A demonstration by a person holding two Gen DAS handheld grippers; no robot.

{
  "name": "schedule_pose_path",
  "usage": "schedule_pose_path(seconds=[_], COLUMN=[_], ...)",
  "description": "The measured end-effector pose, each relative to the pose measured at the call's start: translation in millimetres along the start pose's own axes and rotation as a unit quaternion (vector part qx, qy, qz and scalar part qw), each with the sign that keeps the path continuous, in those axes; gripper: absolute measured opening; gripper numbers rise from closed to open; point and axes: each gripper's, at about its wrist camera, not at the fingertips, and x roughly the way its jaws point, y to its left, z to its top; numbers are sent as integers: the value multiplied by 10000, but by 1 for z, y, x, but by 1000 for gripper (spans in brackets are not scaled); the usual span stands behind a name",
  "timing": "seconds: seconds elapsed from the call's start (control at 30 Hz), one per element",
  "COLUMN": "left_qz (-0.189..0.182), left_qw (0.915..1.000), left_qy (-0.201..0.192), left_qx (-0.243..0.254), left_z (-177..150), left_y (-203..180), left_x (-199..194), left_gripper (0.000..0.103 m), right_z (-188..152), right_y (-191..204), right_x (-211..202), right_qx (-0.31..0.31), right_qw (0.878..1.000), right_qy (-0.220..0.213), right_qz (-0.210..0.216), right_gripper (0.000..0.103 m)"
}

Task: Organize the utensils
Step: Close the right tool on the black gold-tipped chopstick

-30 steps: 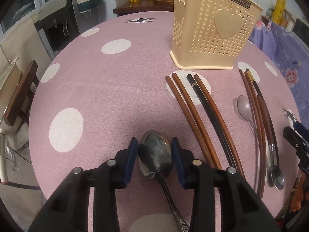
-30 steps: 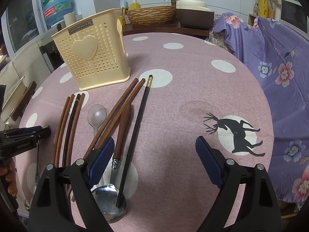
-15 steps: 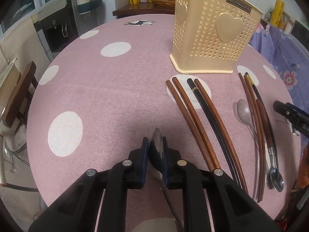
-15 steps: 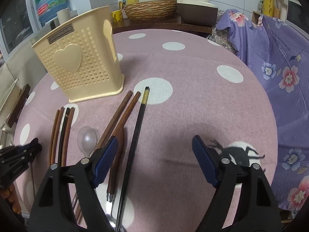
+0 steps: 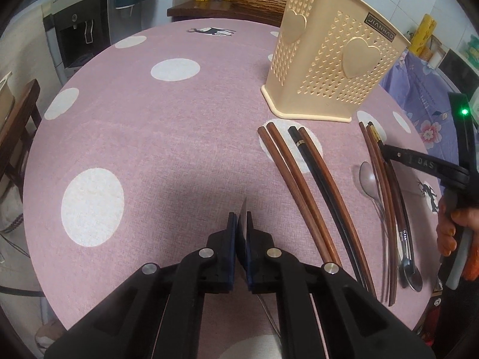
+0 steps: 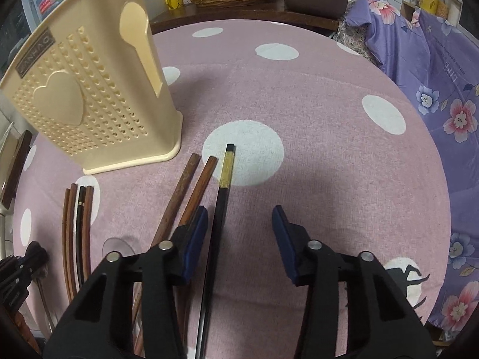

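My left gripper (image 5: pixel 242 224) is shut on a metal spoon (image 5: pixel 244 209), whose bowl stands edge-on between the blue pads while its handle (image 5: pixel 269 311) trails back under the fingers. In the right wrist view my right gripper (image 6: pixel 239 218) hangs over the table with its jaws closing. A black chopstick with a gold tip (image 6: pixel 222 200) lies between them, close to the left pad (image 6: pixel 196 236) and not pressed. Two brown chopsticks (image 6: pixel 179 197) lie just left of it. The cream perforated utensil holder (image 5: pixel 332 68) (image 6: pixel 86 98) stands upright behind them.
Three brown chopsticks and a black one (image 5: pixel 302 185) lie on the pink dotted tablecloth (image 5: pixel 167 137), and a small spoon (image 5: pixel 368 179) lies further right. A hand (image 5: pixel 449 233) is at the right edge. Purple floral cloth (image 6: pixel 443 89) hangs beyond the table's right rim.
The left jaws closed on the spoon and its bowl turned from flat to edge-on. The right gripper moved forward along the black chopstick towards the holder, and its jaws narrowed.
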Motion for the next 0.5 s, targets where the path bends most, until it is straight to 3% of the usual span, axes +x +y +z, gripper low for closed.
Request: schedule_pose_path(seconds=[0.2, 0.5], left_qz=[-214, -149], left_qw=[9997, 9998], left_qy=[123, 108], left_qx=[-28, 51], left_z=[10, 21], left_y=[6, 6], left_x=[5, 12], left_gripper=[6, 6], right_z=[10, 16], right_y=[3, 3], right_x=[6, 10], right_qx=[29, -53], right_qw=[9999, 9995], right_qy=[59, 93], right_qz=[-111, -305], right_gripper=[36, 19])
